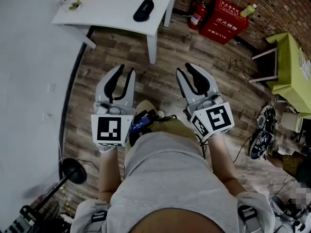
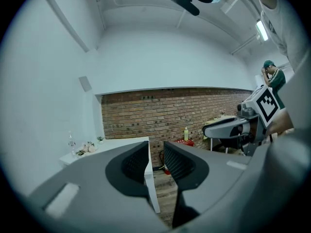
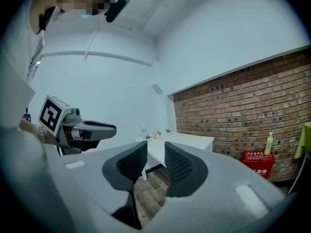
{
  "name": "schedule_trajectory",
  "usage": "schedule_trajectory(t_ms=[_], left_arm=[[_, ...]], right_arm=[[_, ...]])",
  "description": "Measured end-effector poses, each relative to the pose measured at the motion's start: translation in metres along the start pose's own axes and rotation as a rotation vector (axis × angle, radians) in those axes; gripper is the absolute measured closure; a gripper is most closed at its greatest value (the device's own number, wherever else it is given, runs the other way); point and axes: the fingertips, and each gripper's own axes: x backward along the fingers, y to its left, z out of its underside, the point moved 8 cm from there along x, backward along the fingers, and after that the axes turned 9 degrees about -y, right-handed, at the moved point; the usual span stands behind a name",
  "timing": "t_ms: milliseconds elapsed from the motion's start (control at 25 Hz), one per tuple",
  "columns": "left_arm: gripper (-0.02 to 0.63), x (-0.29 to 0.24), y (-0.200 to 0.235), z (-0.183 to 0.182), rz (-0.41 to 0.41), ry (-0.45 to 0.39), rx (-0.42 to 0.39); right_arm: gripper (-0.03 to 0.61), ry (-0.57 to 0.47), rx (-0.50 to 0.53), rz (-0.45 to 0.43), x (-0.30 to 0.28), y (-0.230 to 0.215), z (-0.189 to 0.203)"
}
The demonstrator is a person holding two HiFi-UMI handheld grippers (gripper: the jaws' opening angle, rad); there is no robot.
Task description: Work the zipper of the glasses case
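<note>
- The glasses case [image 1: 143,10] lies on the white table [image 1: 112,6], near its front edge and well apart from both grippers.
- The left gripper [image 1: 126,71] has its jaws a narrow gap apart, with nothing between them.
- The right gripper [image 1: 184,69] is the same: slightly parted, empty.
- The case sits straight ahead of the jaws, its long axis running away and slightly rightward (the left gripper looks marginally nearer).

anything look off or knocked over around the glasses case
Nothing stands out. The glasses case lies flat on the white table, and the left gripper and right gripper are open, empty and short of it.
</note>
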Motion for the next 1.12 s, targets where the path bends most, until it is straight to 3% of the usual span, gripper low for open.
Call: schedule_trajectory(t_ms=[560, 1120], left_arm=[[0.525, -0.038, 0.022, 0.013, 0.008, 0.040, 0.009], [0.527, -0.152, 0.106, 0.037, 0.103, 0.059, 0.029]], right_arm=[[0.472, 0.015, -0.020, 0.032, -0.024, -0.024, 0.009], [0.472, 0.063, -0.029, 0.118, -0.135, -0.070, 0.011]])
